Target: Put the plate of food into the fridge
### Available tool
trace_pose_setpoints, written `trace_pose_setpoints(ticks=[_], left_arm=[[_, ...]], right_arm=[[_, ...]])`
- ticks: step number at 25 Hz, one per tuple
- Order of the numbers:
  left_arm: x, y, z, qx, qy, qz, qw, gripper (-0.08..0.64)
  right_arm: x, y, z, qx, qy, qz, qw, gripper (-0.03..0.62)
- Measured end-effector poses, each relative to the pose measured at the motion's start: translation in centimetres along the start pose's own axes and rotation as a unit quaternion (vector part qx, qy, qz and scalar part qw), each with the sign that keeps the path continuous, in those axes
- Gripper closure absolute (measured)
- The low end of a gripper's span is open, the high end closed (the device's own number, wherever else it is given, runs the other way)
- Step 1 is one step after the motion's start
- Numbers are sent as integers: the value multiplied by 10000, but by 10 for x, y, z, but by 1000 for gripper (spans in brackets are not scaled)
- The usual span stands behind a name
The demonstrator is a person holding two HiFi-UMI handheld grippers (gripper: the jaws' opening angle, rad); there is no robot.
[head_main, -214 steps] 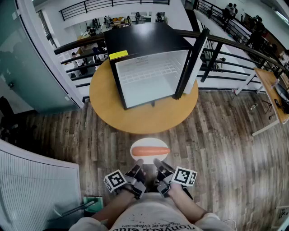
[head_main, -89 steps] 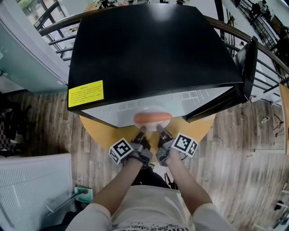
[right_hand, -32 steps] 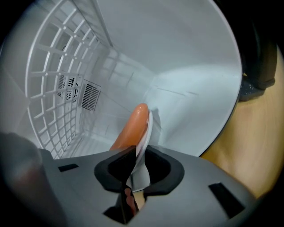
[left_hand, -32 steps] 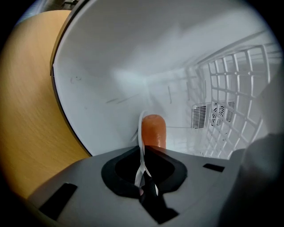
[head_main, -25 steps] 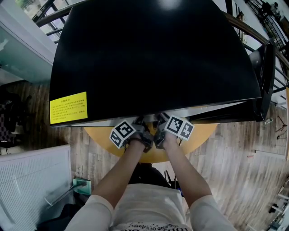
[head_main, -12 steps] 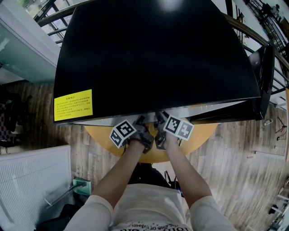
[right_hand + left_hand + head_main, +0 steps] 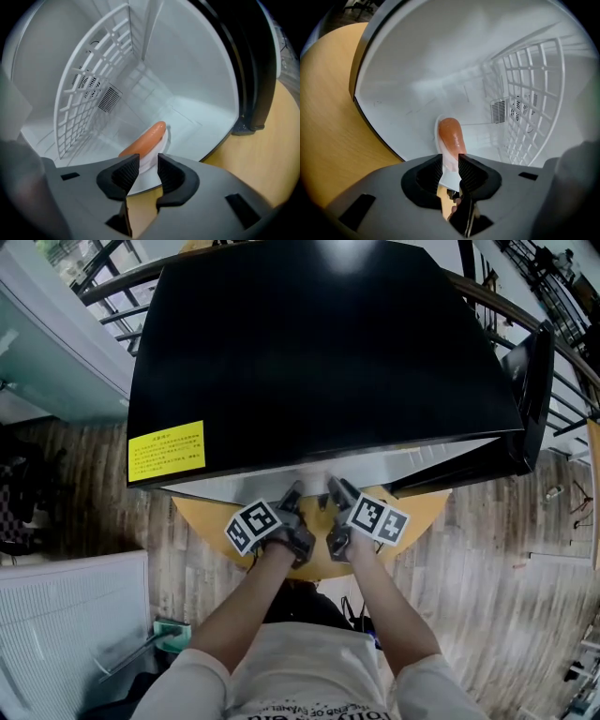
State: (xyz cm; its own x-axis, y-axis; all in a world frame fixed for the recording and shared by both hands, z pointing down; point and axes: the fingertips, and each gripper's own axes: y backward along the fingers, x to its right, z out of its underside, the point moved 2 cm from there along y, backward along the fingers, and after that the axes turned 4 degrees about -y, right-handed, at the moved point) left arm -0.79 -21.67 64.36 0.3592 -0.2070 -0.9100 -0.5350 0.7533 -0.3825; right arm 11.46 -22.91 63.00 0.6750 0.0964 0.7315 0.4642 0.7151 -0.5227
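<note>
Far left: yellow label [image 7: 166, 449] on the black top of the fridge [image 7: 319, 343]. The fridge sits on a round wooden table [image 7: 201, 517].

Left gripper [image 7: 292, 493]: at the mouth of the fridge, tips pointing in. My fingers [image 7: 433, 168] stand a little apart, with a narrow gap and nothing clamped in it. Through the gap I see white, then the table edge below.

Centre: the plate [image 7: 437, 134] lies flat on the white fridge floor, just inside the front edge and just ahead of both sets of tips. The food [image 7: 451, 138], one long orange piece, rests on it lengthwise. From the head view the plate is hidden under the fridge top.

Deeper in: a white wire rack [image 7: 529, 103] stands upright against the inner wall, with a small vent grille [image 7: 499, 111] on the back wall beside it.

Right gripper [image 7: 336, 489]: beside the left one, near but not touching it, also at the opening. Its fingers [image 7: 169, 171] are likewise apart and hold nothing; the plate rim shows just past them. I cannot tell whether the tips touch the rim.

Far right: black fridge door [image 7: 534, 381] swung open, its lower corner over the table.
</note>
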Motion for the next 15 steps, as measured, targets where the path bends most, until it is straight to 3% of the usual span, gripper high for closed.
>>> trace_pose_setpoints(ticks=[6, 11, 15], left_arm=[[25, 35, 18, -378, -258, 253, 9986, 448], [55, 81, 28, -721, -1039, 697, 9895, 463], [70, 120, 26, -864, -2047, 897, 9709, 509]], right_arm=[[-21, 34, 8, 150, 286, -176, 9993, 459], [-54, 70, 23, 297, 751, -335, 9962, 502], [-76, 103, 39, 494, 1275, -348, 9900, 531]])
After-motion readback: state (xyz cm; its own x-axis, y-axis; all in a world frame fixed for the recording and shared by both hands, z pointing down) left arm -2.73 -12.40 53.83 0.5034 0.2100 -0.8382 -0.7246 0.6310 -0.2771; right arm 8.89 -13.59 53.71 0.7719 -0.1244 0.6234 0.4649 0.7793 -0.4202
